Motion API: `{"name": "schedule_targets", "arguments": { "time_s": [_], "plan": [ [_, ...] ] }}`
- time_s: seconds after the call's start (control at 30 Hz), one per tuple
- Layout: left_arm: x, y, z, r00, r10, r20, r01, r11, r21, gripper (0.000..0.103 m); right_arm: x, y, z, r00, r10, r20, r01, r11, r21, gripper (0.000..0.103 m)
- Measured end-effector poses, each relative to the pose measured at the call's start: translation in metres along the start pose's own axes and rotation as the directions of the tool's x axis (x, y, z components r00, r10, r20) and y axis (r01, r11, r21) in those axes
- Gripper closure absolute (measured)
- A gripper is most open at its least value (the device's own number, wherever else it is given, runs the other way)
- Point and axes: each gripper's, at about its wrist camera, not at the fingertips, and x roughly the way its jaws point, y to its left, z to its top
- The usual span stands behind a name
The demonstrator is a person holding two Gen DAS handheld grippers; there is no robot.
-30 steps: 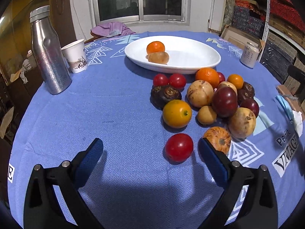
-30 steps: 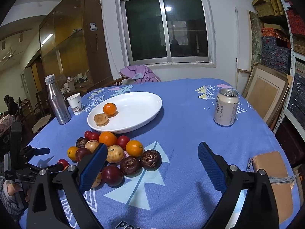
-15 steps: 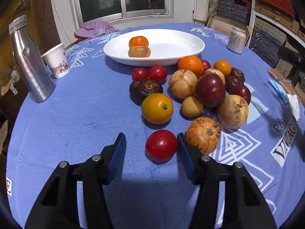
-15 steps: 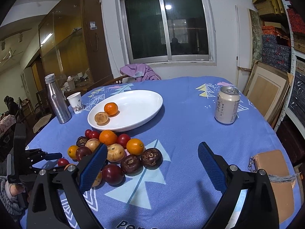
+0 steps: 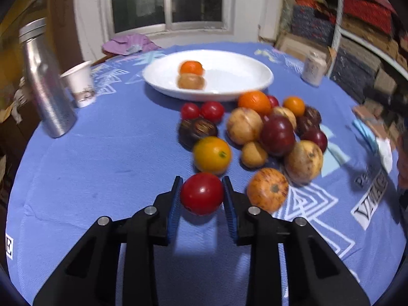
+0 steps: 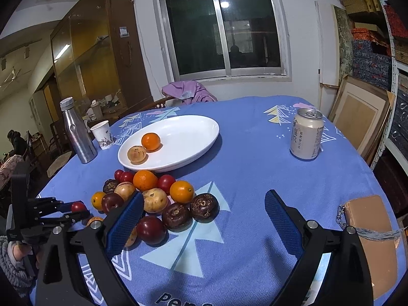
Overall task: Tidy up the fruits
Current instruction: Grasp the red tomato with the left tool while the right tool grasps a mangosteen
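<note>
Left gripper (image 5: pixel 202 190) closing on one red tomato (image 5: pixel 202 193)

White plate (image 5: pixel 244 62) holds two fruits; two small tomatoes (image 5: pixel 201 111) lie just before it; right gripper (image 6: pixel 204 216) spread, holding nothing.

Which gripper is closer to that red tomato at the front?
Left. The left gripper is closing on the red tomato; the right gripper hangs open, off beside the pile.

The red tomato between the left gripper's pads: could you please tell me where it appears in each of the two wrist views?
Left wrist view: the red tomato sits low at centre, between the closing blue pads of the left gripper, which touch its sides.
Right wrist view: it is small at the far left edge, in front of the fruit pile.
Shared landmark: the white plate, holding two fruits, lies behind the pile in both views.
</note>
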Motion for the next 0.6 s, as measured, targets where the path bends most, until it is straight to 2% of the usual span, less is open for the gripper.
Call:
{"name": "schedule_targets", "arguments": {
  "time_s": [0.13, 0.27, 0.37, 0.47, 0.53, 0.6],
  "plan": [
    [-0.003, 0.024, 0.003, 1.000, 0.021, 0.007, -0.020, 0.996, -0.091, 0.072, 0.010, 0.008, -0.007, 0.995, 0.072, -0.063, -0.073, 0.997, -0.016, 0.029],
    [-0.003, 0.018, 0.003, 1.000, 0.018, 0.011, -0.017, 0.998, -0.061, 0.072, 0.023, 0.034, -0.021, 0.989, 0.069, -0.128, -0.086, 0.988, -0.127, 0.041],
    [-0.005, 0.014, 0.004, 1.000, 0.013, 0.020, -0.012, 0.999, -0.051, 0.072, 0.032, 0.051, -0.032, 0.982, 0.078, -0.174, -0.110, 0.977, -0.184, 0.047],
    [-0.007, 0.016, 0.003, 1.000, 0.005, 0.024, -0.004, 0.998, -0.061, 0.072, 0.040, 0.049, -0.035, 0.983, 0.002, -0.182, -0.040, 0.978, -0.206, 0.051],
    [-0.008, 0.016, 0.003, 1.000, -0.004, 0.028, 0.005, 0.998, -0.065, 0.072, 0.044, 0.035, -0.031, 0.982, -0.035, -0.184, 0.005, 0.987, -0.158, 0.055],
    [-0.008, 0.014, 0.003, 1.000, -0.009, 0.029, 0.011, 0.998, -0.058, 0.072, 0.046, 0.020, -0.025, 0.984, -0.058, -0.169, 0.041, 0.994, -0.101, 0.056]
  ]
}}
